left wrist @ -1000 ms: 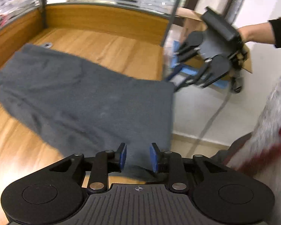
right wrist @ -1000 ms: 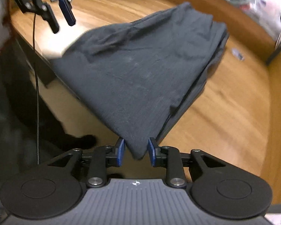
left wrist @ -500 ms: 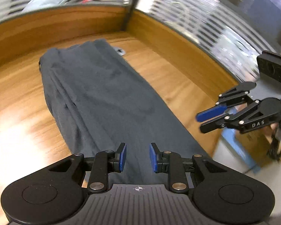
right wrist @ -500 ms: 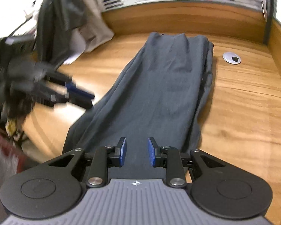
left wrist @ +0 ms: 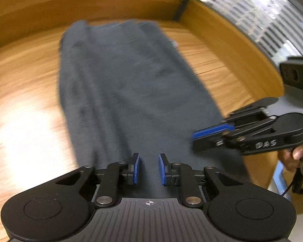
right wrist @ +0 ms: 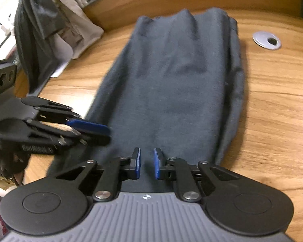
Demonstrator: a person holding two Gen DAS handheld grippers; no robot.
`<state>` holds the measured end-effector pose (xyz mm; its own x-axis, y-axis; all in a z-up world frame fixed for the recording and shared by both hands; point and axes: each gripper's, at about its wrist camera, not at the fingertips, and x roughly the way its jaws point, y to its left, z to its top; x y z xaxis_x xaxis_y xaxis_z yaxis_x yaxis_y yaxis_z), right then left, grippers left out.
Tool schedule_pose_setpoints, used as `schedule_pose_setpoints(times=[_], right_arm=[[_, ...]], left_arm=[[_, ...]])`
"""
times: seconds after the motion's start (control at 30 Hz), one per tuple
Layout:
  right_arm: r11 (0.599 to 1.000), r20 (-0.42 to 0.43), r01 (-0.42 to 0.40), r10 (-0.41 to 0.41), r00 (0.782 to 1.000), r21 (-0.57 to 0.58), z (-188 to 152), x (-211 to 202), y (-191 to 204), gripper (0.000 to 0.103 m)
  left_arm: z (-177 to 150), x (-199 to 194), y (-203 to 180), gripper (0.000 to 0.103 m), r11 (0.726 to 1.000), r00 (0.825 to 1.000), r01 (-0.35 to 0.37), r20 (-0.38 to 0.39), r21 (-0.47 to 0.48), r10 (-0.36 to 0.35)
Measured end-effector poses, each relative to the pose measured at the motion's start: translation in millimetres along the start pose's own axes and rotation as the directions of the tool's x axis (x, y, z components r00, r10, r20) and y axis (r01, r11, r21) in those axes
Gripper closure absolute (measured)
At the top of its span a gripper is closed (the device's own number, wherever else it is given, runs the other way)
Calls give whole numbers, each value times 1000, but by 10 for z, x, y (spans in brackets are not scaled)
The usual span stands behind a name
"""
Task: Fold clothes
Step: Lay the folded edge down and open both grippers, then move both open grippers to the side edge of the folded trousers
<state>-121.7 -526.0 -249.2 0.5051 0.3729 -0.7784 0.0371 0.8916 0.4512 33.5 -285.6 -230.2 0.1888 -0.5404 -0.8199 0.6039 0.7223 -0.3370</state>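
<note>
A dark grey garment (left wrist: pixel 131 84) lies flat on the wooden tabletop (left wrist: pixel 24 84). It is folded into a long strip that runs from 12 o'clock down to 6 o'clock in both wrist views, and its near end passes under the tools.

The left tool (left wrist: pixel 148 168) sits low over the near end. Its jaws have just been closing and now stand narrow. Flat cloth shows through the small gap between the blue pads, and no fold is visibly pinched between them.

The right tool (right wrist: pixel 147 166) is over the same end. Its jaws have also just been closing and are narrower still, again with only flat cloth seen through the gap.

In the left wrist view the right tool comes in from 3 o'clock, its tips at the strip's right edge and a person's hand (left wrist: pixel 292 157) behind it. In the right wrist view the left tool comes in from 9 o'clock, its tips at the strip's left edge. Blur hides whether either tool touches the fabric.

A round metal cable grommet (right wrist: pixel 266 40) sits in the tabletop at 1 o'clock, just right of the strip. A heap of other clothes (right wrist: pixel 50 26) lies at 10 o'clock.
</note>
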Motion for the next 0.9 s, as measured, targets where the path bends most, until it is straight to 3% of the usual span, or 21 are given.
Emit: schedule_pose_setpoints(times=[0.03,0.1,0.3,0.37,0.47,0.6,0.67,0.7,0.77,0.9], right_arm=[[1000,-3,6,-6,1000,10,-13,-9,-62,95],[999,-7,12,-12,1000,40,-43,-24,-194,103],[990,26,-23,20,999,142,-155,-56,-424,103],[985,38,-26,20,999,169,-184,-65,-464,103],[977,55,-25,14,998,212,-231,-123,-538,103],[975,84,34,-53,995,221,-276,-265,-454,103],[975,110,97,-121,987,202,-304,-391,-327,103],[975,120,143,-165,979,173,-318,-466,-246,98],[969,152,224,-239,959,106,-361,-635,-57,96],[964,208,265,-258,944,-8,-520,-964,268,93]], left_arm=[[-24,-17,99,99,1000,1000,11,-6,-28,-11],[-72,-46,299,99,991,998,62,-10,-119,-64],[-244,-114,630,99,953,993,117,26,-280,-114],[-310,-141,729,97,949,996,85,21,-305,-82],[-387,-205,944,99,918,994,109,36,-381,-103],[-352,-351,982,91,939,999,52,34,-340,-43],[-343,-459,991,91,951,998,44,46,-305,-32],[-342,-525,975,91,959,998,41,54,-279,-27],[-336,-655,933,91,974,997,30,70,-223,-15],[-381,-925,689,91,999,995,-10,97,-43,15]])
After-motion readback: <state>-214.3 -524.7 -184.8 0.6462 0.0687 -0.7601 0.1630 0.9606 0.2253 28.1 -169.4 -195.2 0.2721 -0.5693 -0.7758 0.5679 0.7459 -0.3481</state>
